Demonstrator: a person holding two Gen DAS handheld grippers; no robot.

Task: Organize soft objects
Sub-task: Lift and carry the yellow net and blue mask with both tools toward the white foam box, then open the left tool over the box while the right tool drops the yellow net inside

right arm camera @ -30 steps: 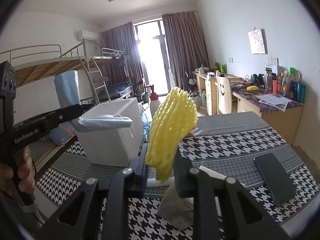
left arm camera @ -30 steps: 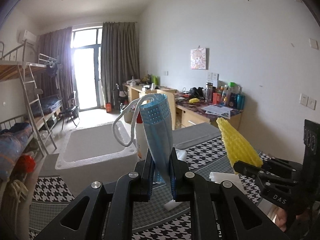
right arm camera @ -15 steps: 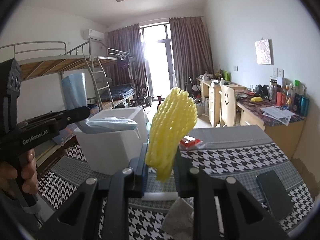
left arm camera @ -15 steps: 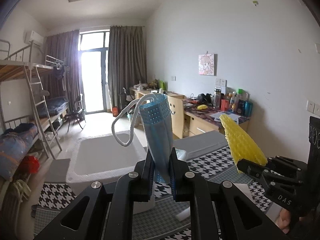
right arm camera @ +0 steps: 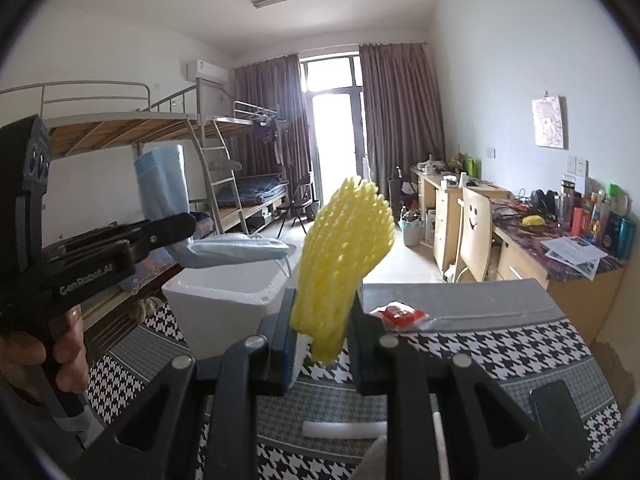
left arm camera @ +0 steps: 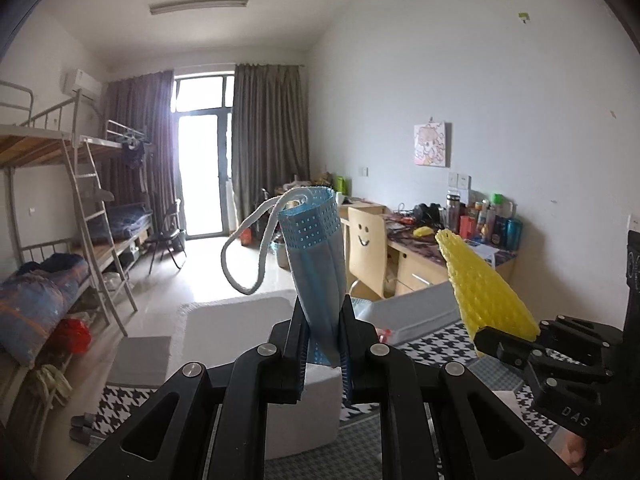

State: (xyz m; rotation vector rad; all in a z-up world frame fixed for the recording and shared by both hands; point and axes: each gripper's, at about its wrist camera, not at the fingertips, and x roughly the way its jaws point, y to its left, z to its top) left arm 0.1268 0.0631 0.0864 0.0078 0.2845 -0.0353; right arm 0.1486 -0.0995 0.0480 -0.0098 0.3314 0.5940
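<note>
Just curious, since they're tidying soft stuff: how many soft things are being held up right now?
2. A blue mask is pinched in the left gripper, above the white box. A yellow foam net is in the right gripper. More may lie on the table, hidden.

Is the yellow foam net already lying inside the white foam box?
No, the yellow foam net is clamped upright in the right gripper, in the air beside the white foam box.

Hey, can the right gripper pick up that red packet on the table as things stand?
Probably not: the right gripper is shut on the yellow foam net, so its jaws are occupied, though the red packet lies unobstructed ahead.
</note>
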